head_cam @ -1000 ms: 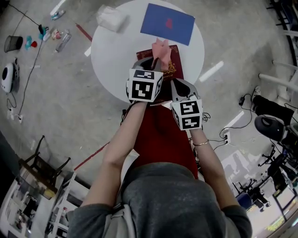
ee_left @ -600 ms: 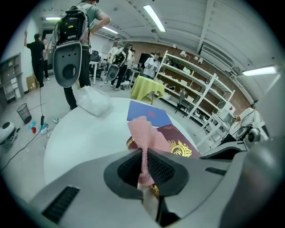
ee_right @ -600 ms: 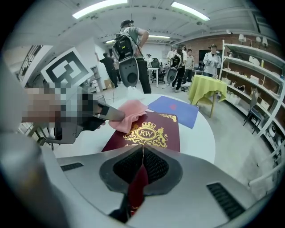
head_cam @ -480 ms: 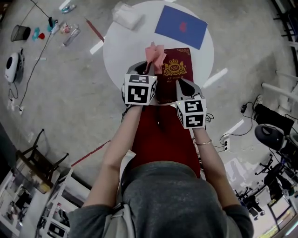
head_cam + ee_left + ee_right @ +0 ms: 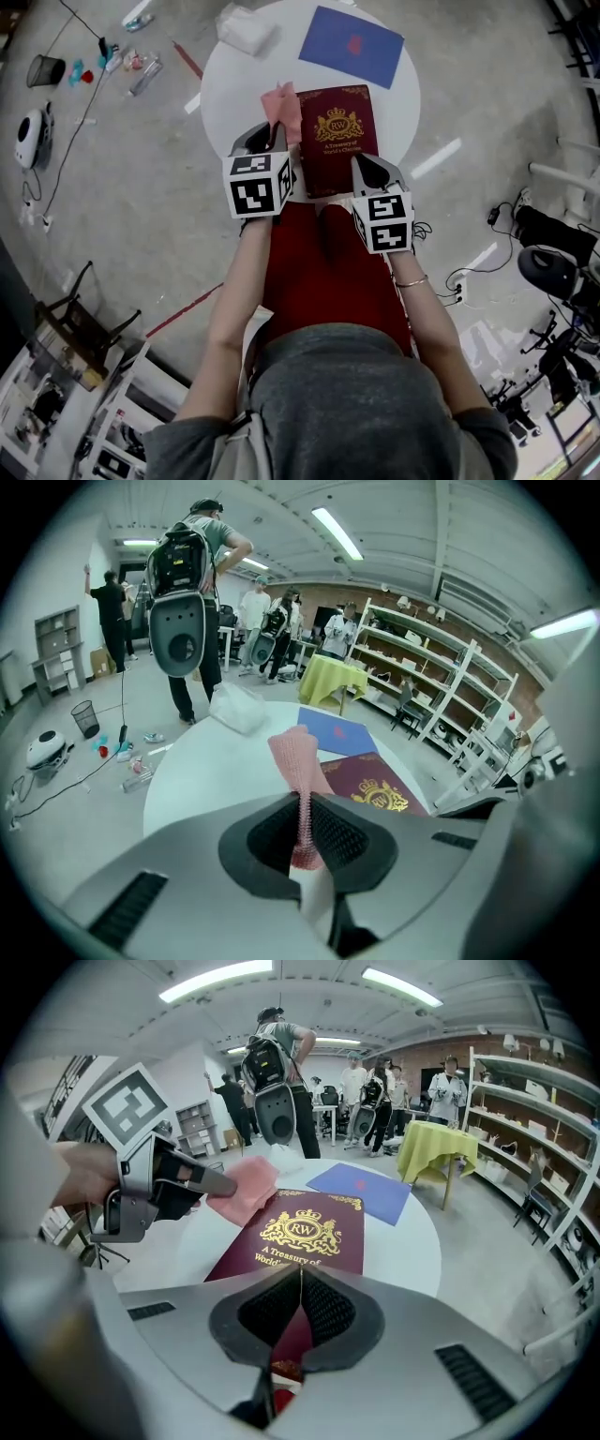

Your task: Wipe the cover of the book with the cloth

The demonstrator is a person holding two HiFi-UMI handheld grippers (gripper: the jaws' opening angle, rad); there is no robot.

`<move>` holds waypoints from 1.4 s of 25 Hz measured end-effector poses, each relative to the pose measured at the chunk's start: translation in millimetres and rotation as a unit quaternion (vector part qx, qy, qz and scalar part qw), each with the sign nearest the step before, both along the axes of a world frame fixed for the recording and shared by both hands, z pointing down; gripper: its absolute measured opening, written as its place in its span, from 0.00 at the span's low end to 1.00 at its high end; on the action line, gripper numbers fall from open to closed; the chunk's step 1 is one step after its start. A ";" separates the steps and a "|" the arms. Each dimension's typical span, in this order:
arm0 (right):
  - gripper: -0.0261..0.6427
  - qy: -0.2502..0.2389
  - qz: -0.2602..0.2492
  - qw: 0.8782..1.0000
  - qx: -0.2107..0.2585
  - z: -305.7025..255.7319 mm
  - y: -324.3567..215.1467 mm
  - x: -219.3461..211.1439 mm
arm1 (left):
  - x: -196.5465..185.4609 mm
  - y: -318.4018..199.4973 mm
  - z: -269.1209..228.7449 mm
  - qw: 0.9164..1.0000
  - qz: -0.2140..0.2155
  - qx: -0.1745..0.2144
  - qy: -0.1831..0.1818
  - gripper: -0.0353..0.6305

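Round and white, the counter is standing on a grey floor in a big room, and a person with a backpack is standing beyond it. Long shelves are running along the wall at 2 o'clock.

A dark red book with a gold crown on its cover is lying flat near the middle of the counter, with its near edge reaching the counter's 6 o'clock rim. The right gripper is sitting at the book's 5 o'clock corner. Its fingers are clenched on that near edge.

The left gripper is hanging at 9 o'clock from the book. Its fingers are pinching a pink cloth, which is sticking up past the tips. The cloth is hanging just beside the book's 10 o'clock corner. Whether it is touching the cover is not showing clearly.

A blue folder is lying at 12 o'clock from the book, close to it. A crumpled white bag is sitting at the counter's 11 o'clock rim.
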State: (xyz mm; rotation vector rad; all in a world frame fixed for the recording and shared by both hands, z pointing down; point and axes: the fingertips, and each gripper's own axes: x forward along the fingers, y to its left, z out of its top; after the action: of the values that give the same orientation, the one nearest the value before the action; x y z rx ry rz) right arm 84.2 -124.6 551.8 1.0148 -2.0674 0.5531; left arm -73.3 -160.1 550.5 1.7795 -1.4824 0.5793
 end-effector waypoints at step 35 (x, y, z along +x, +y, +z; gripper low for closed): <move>0.08 -0.011 -0.037 0.999 -0.007 -0.9 28.6 22.6 | 75.1 36.7 23.3 1.000 0.017 -0.020 0.009 0.10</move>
State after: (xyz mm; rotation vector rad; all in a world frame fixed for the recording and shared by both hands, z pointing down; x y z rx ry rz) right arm 106.8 -96.1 550.9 0.9245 -2.1078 0.5430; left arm 1.8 -123.4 573.8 1.7779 -1.4210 0.6043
